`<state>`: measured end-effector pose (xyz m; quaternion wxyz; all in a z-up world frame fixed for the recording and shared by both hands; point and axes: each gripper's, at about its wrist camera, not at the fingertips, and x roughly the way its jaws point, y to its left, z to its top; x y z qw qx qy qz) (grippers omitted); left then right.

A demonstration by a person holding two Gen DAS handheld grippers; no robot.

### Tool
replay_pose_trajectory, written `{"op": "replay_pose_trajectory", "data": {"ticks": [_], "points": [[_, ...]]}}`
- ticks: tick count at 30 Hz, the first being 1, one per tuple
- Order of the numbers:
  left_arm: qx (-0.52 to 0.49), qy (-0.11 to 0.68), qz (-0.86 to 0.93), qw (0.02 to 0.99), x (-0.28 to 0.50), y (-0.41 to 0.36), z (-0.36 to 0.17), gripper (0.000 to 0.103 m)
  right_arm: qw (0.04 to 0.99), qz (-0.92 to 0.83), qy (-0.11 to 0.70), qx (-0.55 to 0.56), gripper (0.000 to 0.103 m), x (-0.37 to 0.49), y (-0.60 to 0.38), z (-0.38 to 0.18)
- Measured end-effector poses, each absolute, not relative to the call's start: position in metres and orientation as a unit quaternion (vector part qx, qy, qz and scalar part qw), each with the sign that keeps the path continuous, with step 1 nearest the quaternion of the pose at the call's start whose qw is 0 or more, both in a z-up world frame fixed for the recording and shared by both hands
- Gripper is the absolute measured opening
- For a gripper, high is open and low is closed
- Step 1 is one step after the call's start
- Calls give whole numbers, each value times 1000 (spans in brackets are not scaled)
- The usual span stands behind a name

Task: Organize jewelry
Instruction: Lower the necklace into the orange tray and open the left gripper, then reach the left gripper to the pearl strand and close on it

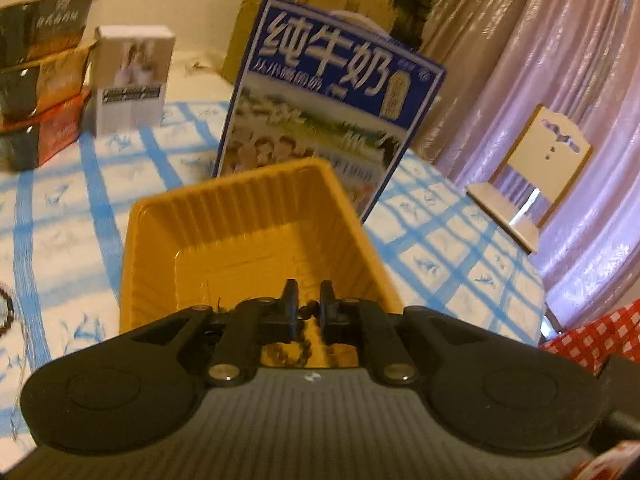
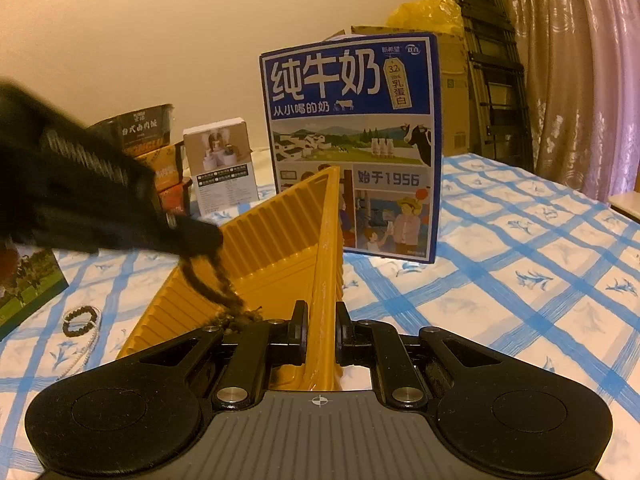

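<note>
Left hand-held gripper point(image 1: 309, 304) angled down, pinching dark bead strand point(image 1: 305, 344) over yellow tray point(image 1: 240, 216); right hand-held gripper point(image 2: 322, 320) clamps tray wall

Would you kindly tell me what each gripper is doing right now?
Left gripper: closed on a dark bead string.
Right gripper: closed on the yellow tray's wall.

The tall blue milk carton point(image 2: 352, 144) standing at the far side reads "纯牛奶" in large white characters, with "从小喝的奶" beneath, a tag with "3.2" and "乳蛋白", and lower down "始于1956". To the left, the top dark instant-food tub point(image 2: 140, 126) seems to read "台式卤肉饭". The small white box point(image 2: 224, 166) carries print too small to read.
</note>
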<state>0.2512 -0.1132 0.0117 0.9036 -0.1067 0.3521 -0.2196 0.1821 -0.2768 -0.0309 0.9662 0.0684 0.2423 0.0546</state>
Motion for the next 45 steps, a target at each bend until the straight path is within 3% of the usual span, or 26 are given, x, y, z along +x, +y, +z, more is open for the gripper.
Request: {"op": "replay_pose_trajectory", "data": {"ticks": [4, 14, 31, 45], "points": [[-108, 356, -210, 904, 246, -107, 3, 18, 966, 54, 243, 73, 12, 183, -279, -31], [-97, 348, -119, 925, 205, -56, -3, 25, 966, 52, 243, 72, 12, 183, -280, -32], [-38, 358, 25, 933, 123, 34, -42, 25, 968, 50, 241, 54, 12, 181, -275, -30], [8, 348, 16, 937, 146, 51, -54, 25, 968, 45, 244, 44, 12, 185, -274, -31]]}}
